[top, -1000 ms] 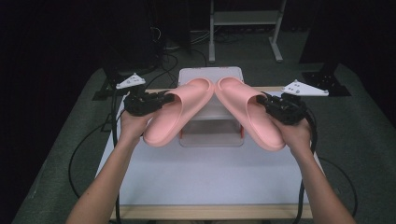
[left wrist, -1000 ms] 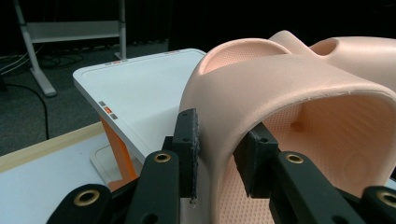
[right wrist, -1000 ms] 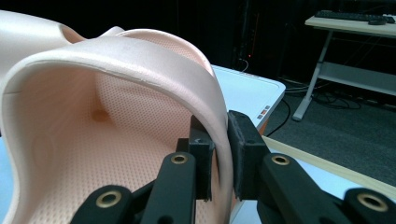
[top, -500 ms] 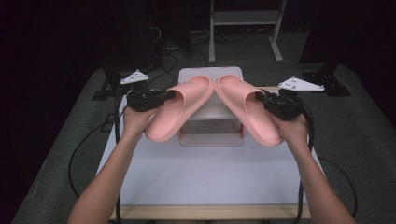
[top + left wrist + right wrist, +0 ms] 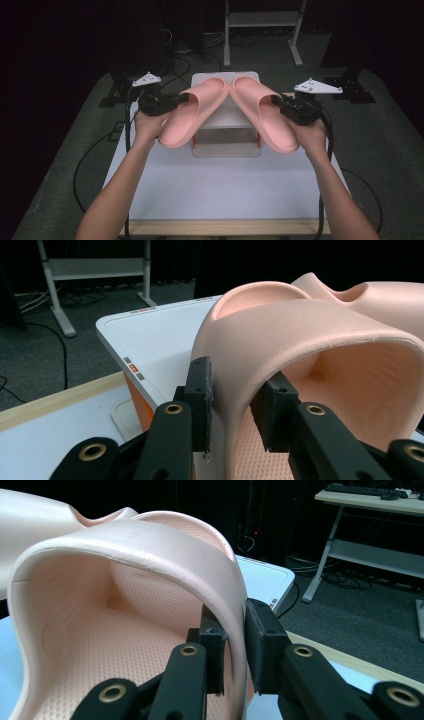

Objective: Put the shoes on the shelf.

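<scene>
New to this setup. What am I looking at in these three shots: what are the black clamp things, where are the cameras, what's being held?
No robot arm here: a person holds a hand-operated two-jaw tool in each hand. The high view looks down from above the person's side of the white table. It shows the left gripper and the right gripper. The other two pictures come from cameras riding on each gripper, looking along its black jaws. Each gripper is clamped on the strap of a pink slipper: the left slipper and the right slipper, both lifted, toes nearly meeting above a white box with orange trim that stands on the table.
</scene>
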`<act>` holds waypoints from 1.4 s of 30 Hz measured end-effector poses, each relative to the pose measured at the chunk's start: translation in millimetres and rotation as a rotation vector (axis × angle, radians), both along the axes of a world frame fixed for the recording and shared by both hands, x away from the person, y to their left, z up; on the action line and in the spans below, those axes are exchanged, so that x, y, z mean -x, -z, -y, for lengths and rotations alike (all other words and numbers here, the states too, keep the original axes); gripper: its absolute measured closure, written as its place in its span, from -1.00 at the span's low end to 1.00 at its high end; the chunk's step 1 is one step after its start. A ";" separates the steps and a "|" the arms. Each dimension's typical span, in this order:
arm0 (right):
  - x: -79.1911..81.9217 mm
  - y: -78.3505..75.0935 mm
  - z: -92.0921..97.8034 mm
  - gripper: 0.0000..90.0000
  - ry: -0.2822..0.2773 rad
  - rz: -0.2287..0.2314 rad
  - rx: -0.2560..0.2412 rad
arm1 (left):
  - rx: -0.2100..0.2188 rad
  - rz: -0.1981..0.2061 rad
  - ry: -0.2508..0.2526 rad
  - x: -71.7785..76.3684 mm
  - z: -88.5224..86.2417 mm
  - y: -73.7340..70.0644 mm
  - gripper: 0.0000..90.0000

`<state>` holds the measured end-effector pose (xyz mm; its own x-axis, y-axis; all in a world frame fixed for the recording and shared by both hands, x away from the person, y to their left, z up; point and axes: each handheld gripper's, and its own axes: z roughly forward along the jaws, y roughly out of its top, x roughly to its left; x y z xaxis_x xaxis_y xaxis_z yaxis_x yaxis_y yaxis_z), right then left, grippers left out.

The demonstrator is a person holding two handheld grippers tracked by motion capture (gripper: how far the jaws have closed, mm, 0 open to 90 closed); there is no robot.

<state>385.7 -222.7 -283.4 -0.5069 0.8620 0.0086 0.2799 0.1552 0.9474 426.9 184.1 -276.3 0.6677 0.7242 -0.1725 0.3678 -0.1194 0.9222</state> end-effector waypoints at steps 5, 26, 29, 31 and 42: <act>-2.3 -0.5 -2.7 0.72 0.001 -0.004 0.004 | -0.004 0.004 -0.012 -1.8 2.1 -2.4 0.56; -14.7 1.5 -12.5 0.66 0.020 -0.022 -0.012 | -0.001 -0.004 -0.038 -9.6 10.3 -1.1 0.53; -15.8 2.0 -13.0 0.65 0.018 -0.025 -0.015 | 0.001 -0.004 -0.038 -10.6 11.9 -0.6 0.52; -16.6 2.5 -13.8 0.64 0.020 -0.026 -0.017 | -0.001 -0.007 -0.038 -11.4 14.0 0.3 0.52; -20.0 4.8 -17.1 0.62 0.035 -0.036 -0.012 | -0.010 -0.012 -0.041 -13.6 21.8 4.6 0.51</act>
